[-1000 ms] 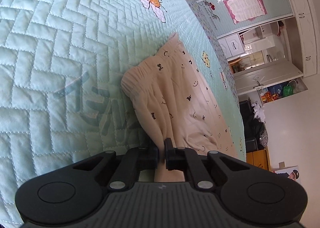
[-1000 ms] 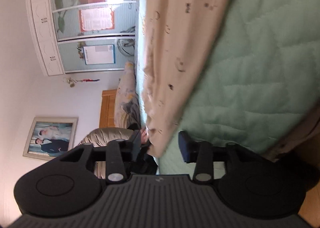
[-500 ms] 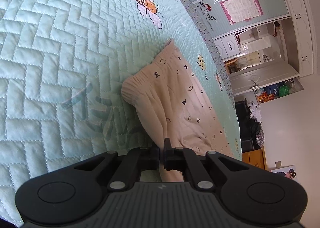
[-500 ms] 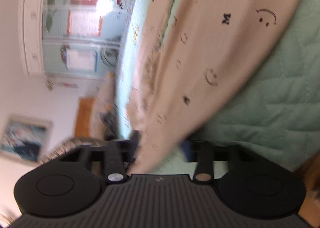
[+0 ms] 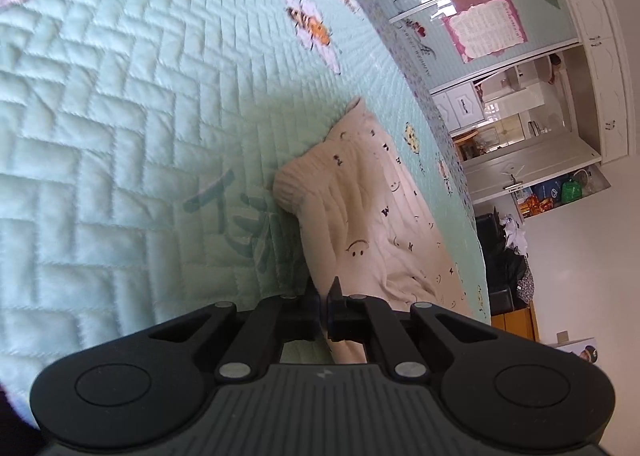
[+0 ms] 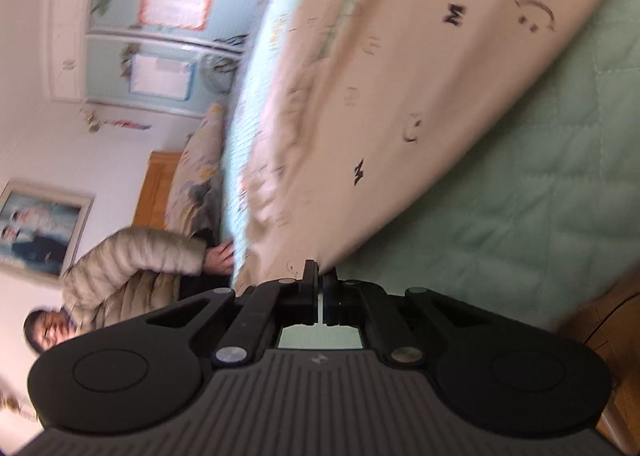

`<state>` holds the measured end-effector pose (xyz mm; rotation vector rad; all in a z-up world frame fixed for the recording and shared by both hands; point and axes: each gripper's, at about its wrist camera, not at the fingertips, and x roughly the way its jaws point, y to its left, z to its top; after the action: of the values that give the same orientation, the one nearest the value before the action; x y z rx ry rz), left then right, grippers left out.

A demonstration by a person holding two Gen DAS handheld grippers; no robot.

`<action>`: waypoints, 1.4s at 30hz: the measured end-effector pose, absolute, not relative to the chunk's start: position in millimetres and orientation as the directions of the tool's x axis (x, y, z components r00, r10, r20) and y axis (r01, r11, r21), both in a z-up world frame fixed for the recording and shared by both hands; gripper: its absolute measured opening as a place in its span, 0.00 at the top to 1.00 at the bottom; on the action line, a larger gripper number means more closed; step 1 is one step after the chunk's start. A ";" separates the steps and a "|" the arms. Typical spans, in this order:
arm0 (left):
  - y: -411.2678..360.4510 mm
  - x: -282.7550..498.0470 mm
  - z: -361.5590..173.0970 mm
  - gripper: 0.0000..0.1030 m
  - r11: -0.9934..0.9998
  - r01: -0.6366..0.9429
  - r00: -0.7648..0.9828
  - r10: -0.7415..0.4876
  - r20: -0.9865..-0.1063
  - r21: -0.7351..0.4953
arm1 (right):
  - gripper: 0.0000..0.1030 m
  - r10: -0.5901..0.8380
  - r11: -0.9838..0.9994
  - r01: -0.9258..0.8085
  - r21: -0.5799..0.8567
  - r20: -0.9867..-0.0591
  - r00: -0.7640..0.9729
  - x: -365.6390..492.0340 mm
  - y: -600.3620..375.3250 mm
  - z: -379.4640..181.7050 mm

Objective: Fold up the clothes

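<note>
We see a cream cotton garment printed with small black letters and smiley faces [image 5: 360,224] lying stretched across a pale mint quilted bedspread stitched in a herringbone pattern [image 5: 120,116], its gathered elastic end bunched up and raised a little off the bed in the left wrist view. The left claw [image 5: 323,296] has its black jaws pressed together on a fold of this cloth at the near edge, so the fabric rises straight out of the pinch. In the right wrist view, which is blurred, the same garment [image 6: 400,88] runs diagonally away over the bedspread [image 6: 540,176], and the right claw [image 6: 320,280] has just been closing; its jaws now meet on the near corner of the cloth, with only a sliver of light between them lower down. Behind it a person in a beige padded jacket [image 6: 132,268] rests a hand [image 6: 220,256] at the edge of the bed.
</note>
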<state>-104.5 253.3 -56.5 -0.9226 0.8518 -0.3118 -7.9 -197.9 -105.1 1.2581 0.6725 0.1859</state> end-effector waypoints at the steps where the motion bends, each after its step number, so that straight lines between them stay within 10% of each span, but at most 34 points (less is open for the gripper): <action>1: 255.6 -109.7 -55.1 0.98 0.590 -0.107 0.647 -0.570 -0.506 -0.800 | 0.98 0.491 0.334 0.210 0.919 -0.360 0.794 -10.0 -195.3 -100.8; 13: 265.3 -110.4 -65.0 0.83 0.546 -0.162 0.634 -0.580 -0.511 -0.822 | 0.96 0.503 0.250 0.288 0.925 -0.378 0.778 -25.4 -204.4 -130.1; 19: 288.9 -126.9 -59.7 0.67 0.505 -0.190 0.667 -0.563 -0.488 -0.842 | 0.68 0.481 0.333 0.229 0.915 -0.374 0.793 -39.9 -220.1 -111.2; 42: 191.4 -163.8 -57.0 0.66 0.609 -0.067 0.552 -0.638 -0.537 -0.791 | 0.35 -0.305 0.135 0.432 0.892 -0.377 0.874 -204.9 -462.7 -95.5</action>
<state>-163.8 191.4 -57.0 -0.8700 0.9429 -0.3934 -204.9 -462.7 -95.5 1.3330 0.1136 -0.5353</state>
